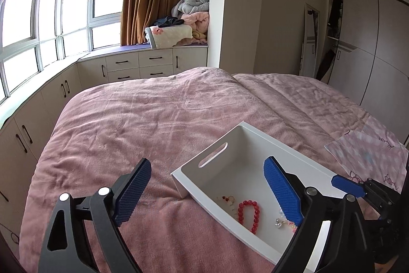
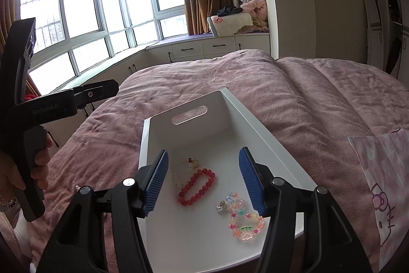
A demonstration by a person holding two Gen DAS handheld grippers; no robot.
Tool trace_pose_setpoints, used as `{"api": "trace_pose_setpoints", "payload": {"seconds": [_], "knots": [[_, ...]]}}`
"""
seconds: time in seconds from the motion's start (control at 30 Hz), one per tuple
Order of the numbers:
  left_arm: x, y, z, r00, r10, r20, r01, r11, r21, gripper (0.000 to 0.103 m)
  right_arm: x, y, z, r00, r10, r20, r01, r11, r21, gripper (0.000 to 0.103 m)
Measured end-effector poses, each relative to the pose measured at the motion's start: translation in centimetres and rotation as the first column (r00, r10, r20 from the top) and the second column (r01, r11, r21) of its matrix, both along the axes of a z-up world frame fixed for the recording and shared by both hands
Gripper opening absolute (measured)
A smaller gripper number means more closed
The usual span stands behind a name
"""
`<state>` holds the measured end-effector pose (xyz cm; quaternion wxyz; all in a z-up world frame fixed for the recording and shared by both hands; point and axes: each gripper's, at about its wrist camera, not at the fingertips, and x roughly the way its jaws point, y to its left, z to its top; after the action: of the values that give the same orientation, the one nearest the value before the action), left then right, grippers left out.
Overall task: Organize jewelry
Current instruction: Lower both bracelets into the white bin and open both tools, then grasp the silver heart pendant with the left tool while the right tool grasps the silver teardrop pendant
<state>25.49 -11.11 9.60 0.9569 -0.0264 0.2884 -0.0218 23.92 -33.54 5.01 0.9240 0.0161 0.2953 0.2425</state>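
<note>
Left gripper: ribbed blue pads spread wide, empty, over plush pink bedspread and the tray's near-left corner. White tray: smooth, rectangular, slot handle (far wall). Contents, left to right: pale translucent bracelet; red round-bead bracelet; pastel flower-bead bracelet, silver charm attached. Right gripper: fingers parted, empty, above the tray. Printed pink cloth at right.

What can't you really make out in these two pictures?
- White tray: near end cut off by the right wrist view's bottom edge.
- Multicolored bracelet: mostly hidden behind a blue finger in the left wrist view.
- Pale bracelet: too faint against the white to make out.
- Small item on the blanket: too small to identify.
</note>
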Motion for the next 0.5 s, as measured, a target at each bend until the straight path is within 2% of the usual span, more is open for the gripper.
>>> {"api": "trace_pose_setpoints", "payload": {"seconds": [0.23,0.3,0.5], "knots": [[-2.7,5.7,-1.1,0.996,0.092,-0.02,-0.092,0.996,-0.005,0.092,-1.2,2.5,0.6,0.995,0.087,0.039,-0.09,0.994,0.065,0.06],[-3.5,7.3,-1.2,0.992,0.122,-0.023,-0.122,0.992,-0.011,0.092,-1.8,3.5,0.8,0.992,0.104,0.067,-0.107,0.993,0.052,0.063],[-6.1,11.3,-1.7,0.982,0.183,-0.039,-0.184,0.983,-0.007,0.093,-3.3,6.8,0.7,0.979,0.176,0.103,-0.177,0.984,0.001,0.064]]}}
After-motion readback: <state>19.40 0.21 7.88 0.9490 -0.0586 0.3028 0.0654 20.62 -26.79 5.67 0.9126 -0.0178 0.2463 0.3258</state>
